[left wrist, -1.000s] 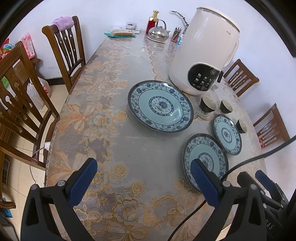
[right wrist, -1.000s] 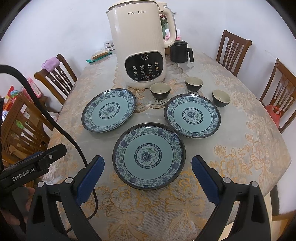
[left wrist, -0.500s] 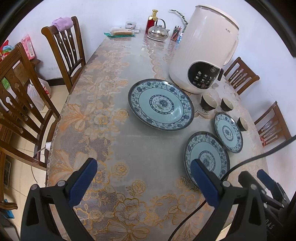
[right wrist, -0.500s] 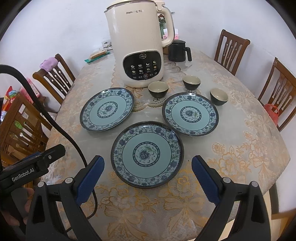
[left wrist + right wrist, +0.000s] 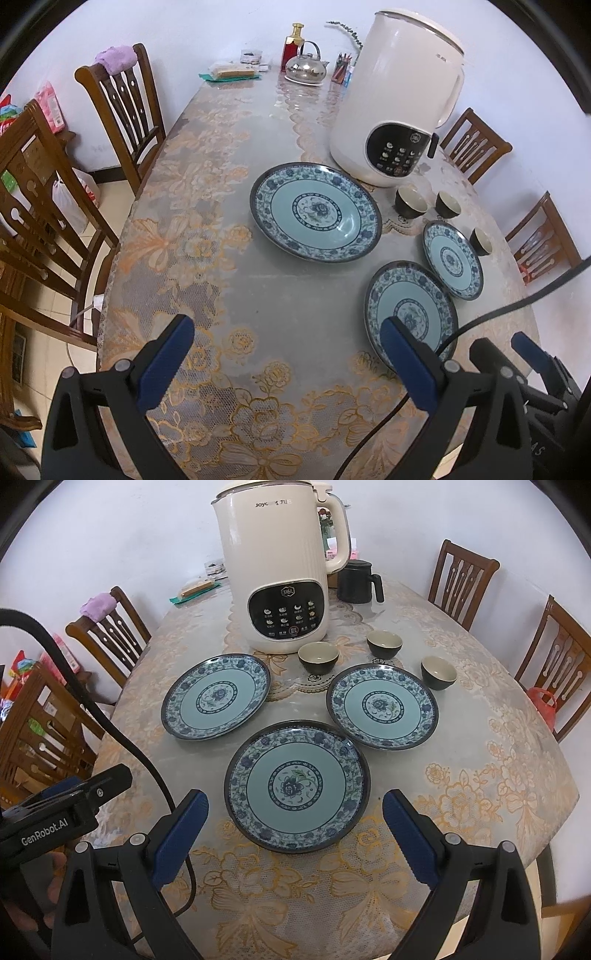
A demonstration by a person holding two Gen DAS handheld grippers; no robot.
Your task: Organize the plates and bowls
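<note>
"Joyoung" is printed on the cream soy-milk maker; "GenRobot.AI" on the left gripper. Three blue plates and three dark bowls sit mid-table, apart. The right gripper hovers at the near edge. Both jaws stand wide, empty. Since a second ago both views have drawn back slightly.

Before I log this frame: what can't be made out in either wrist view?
- Left wrist view: the near plate has its front rim hidden behind the left gripper's finger.
- Right wrist view: the black mug stands partly behind the soy milk maker.
- Both views: the control panel labels are too small to read.
</note>
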